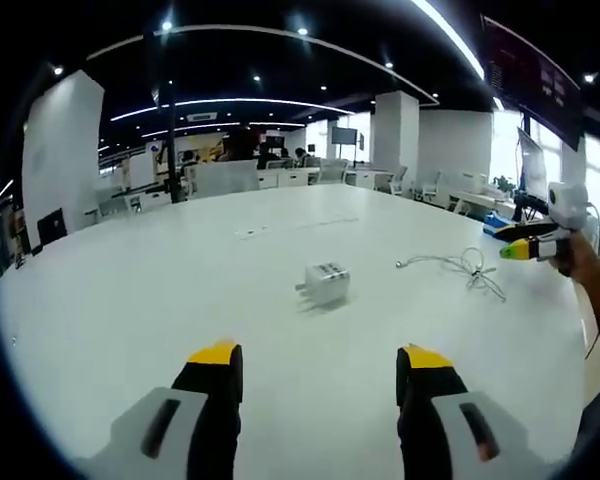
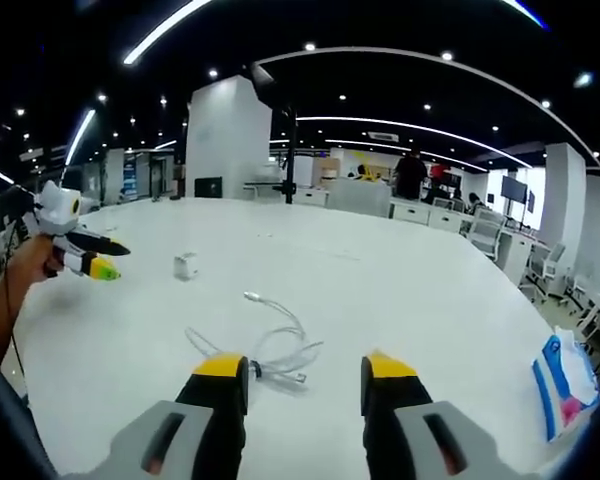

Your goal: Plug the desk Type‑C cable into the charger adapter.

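White table (image 1: pixel 130 300): adapter (image 1: pixel 326 283) beyond left tool (image 1: pixel 320 365)

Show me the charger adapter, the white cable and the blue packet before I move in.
charger adapter (image 1: pixel 326 283), left gripper view, on its white body.
white cable (image 2: pixel 288 350), right gripper view, on the coiled loop.
blue packet (image 2: pixel 564 384), right gripper view, on its front face.

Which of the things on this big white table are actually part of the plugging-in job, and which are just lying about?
For the job:
- charger, lying alone on the table
- white cable, loosely coiled, apart from the charger
- left hand-held gripper and right hand-held gripper, both open and empty

Just lying about:
- blue and white packet near the table's edge
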`<action>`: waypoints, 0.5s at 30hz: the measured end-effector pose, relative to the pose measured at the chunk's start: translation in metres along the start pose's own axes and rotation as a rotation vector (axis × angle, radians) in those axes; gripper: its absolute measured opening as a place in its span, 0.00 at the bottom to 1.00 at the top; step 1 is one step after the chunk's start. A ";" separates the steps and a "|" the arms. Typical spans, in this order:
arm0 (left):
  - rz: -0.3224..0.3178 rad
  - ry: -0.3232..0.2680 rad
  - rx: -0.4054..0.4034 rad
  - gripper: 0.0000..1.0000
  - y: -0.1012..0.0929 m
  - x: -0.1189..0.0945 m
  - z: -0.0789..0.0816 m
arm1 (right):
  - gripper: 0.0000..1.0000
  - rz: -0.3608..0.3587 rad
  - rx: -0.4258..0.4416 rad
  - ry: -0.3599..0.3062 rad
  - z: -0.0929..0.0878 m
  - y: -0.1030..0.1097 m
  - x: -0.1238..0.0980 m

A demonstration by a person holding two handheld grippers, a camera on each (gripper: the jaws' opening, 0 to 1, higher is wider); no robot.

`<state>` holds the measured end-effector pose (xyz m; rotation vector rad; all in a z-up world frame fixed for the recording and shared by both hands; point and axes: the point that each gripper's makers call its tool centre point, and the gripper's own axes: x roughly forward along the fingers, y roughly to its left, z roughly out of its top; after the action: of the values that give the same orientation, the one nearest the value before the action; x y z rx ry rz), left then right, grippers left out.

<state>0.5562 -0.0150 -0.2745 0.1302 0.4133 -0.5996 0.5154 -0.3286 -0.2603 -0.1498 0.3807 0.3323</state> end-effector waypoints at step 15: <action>-0.022 0.016 -0.022 0.63 0.001 0.013 -0.003 | 0.47 -0.008 0.008 0.018 -0.002 -0.008 0.012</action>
<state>0.5656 -0.0202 -0.2825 0.1101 0.4372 -0.6154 0.5284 -0.3329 -0.2661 -0.1464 0.3993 0.3220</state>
